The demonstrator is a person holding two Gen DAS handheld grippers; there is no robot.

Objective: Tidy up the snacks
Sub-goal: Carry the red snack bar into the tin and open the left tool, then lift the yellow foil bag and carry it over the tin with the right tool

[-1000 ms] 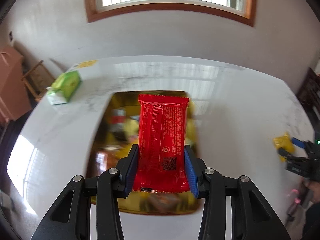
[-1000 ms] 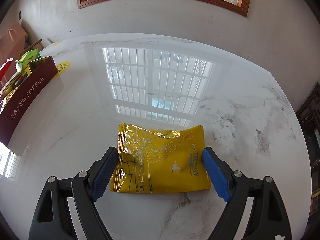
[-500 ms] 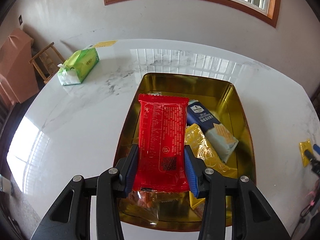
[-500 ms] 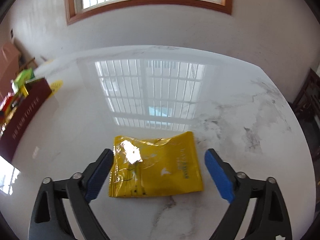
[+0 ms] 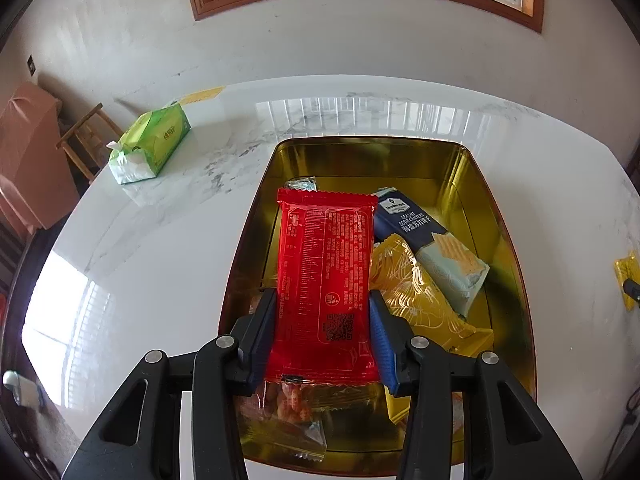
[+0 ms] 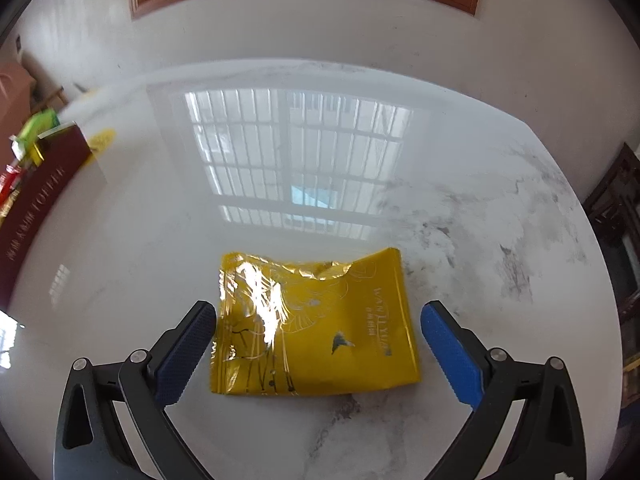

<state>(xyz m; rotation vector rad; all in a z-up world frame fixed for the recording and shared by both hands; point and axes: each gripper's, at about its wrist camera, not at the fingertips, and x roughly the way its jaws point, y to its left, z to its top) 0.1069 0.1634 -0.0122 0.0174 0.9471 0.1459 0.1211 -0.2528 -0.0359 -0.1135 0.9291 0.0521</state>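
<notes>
My left gripper [image 5: 322, 320] is shut on a red snack packet [image 5: 326, 280] and holds it over the gold tin [image 5: 500, 216]. In the tin lie a dark blue cracker packet [image 5: 432, 240], a yellow packet [image 5: 416, 300] and a clear packet [image 5: 288, 412]. My right gripper [image 6: 318, 328] is open, its jaws either side of a yellow snack packet [image 6: 320, 328] that lies flat on the white marble table [image 6: 280, 184]. The tin's dark red side [image 6: 36, 208] shows at the left of the right wrist view.
A green tissue pack [image 5: 150, 144] lies at the table's far left. A wooden chair [image 5: 86, 140] and a pink covered object [image 5: 28, 152] stand beyond the left edge. The yellow packet also shows at the far right of the left wrist view [image 5: 626, 276].
My left gripper has carried the red packet forward and lower over the tin. My right gripper has moved closer around the yellow packet, still open.
</notes>
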